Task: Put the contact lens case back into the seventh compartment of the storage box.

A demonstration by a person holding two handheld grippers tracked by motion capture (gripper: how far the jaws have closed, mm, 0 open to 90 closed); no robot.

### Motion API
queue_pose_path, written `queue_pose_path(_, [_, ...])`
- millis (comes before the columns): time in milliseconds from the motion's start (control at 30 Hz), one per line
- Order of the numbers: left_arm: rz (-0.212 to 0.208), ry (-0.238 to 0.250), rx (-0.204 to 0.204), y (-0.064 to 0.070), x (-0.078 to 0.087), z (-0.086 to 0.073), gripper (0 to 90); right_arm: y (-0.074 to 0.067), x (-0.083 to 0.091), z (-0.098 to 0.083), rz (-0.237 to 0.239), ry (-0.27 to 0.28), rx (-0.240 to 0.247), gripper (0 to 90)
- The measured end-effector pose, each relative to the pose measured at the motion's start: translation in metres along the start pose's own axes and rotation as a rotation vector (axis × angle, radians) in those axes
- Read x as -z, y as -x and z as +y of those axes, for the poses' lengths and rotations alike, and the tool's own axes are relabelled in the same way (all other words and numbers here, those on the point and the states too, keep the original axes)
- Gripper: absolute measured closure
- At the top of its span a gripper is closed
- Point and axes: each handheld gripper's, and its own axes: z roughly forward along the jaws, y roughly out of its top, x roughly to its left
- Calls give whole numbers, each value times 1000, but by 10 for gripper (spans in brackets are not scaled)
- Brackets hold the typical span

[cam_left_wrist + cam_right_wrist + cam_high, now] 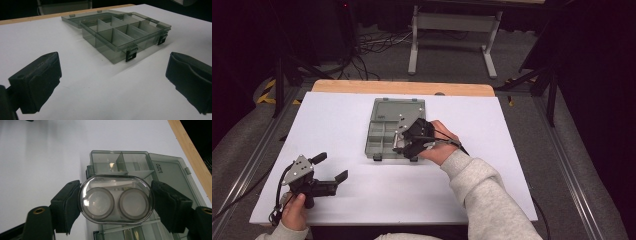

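Note:
A smoky grey plastic organiser box lies open at the table's middle, its lid folded flat on the far side and its dividers bare. My right gripper hovers over the box's near right compartments, shut on a clear oval case with two round wells, one pad against each end. My left gripper rests open near the table's front left corner, nothing between its black pads, pointed at the box's latches.
The white table top has a wooden strip along its far edge. Beyond it stand a grey frame and cables on the floor. A grey sleeve crosses the near right of the table.

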Motion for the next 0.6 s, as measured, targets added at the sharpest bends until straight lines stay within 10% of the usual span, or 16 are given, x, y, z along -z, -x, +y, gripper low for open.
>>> queue_pose_path(600, [1, 0, 2, 0, 0, 0, 8, 19, -20, -8, -13, -35, -32, 265])
